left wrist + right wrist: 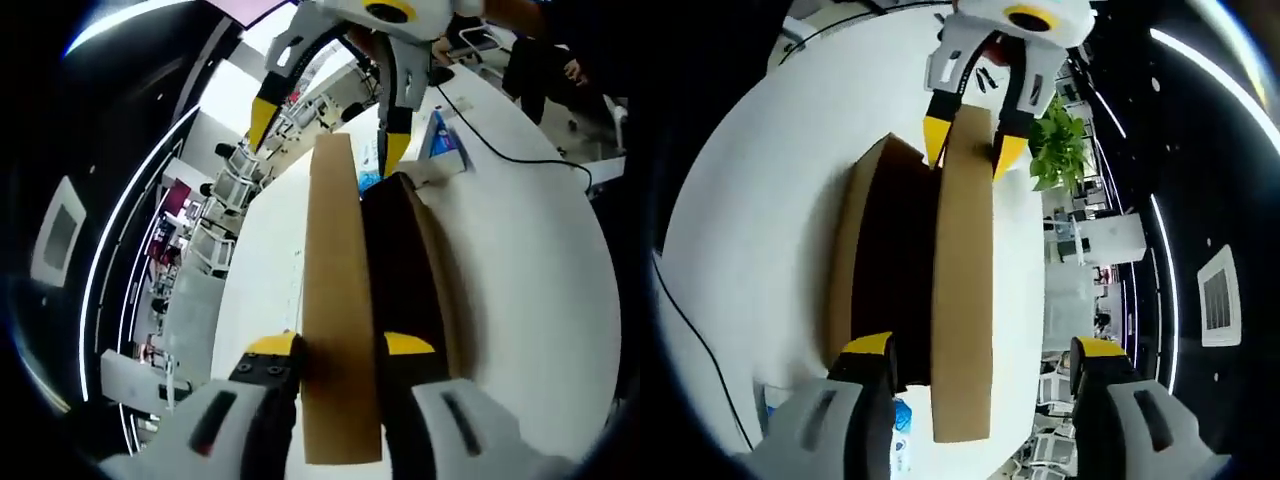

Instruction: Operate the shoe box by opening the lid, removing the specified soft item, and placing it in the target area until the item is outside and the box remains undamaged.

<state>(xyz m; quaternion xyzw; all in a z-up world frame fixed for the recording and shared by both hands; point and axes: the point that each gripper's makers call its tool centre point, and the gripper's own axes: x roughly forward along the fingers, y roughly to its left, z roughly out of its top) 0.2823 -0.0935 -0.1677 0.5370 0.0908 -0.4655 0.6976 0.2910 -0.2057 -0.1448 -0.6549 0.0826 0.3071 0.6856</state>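
Left hand-held gripper [340,355] clamped on the near end of the flat, smooth brown cardboard lid [338,300], raised on edge beside the dark open shoe box [405,260]. Right hand-held gripper [980,360] spread wide around the lid's opposite end, not touching. Rested on a glossy white table [530,260]; black cable [500,150], leafy plant [1060,150] farther off.

Lid [340,300]: plain brown cardboard, matt, smooth, at frame centre. Shoe box [865,260]: same matt cardboard outside, interior dark. Tabletop [520,290]: white, smooth, faint sheen. Left claw [340,352]: light grey moulded plastic, yellow tips, black matt pads, at bottom of frame.
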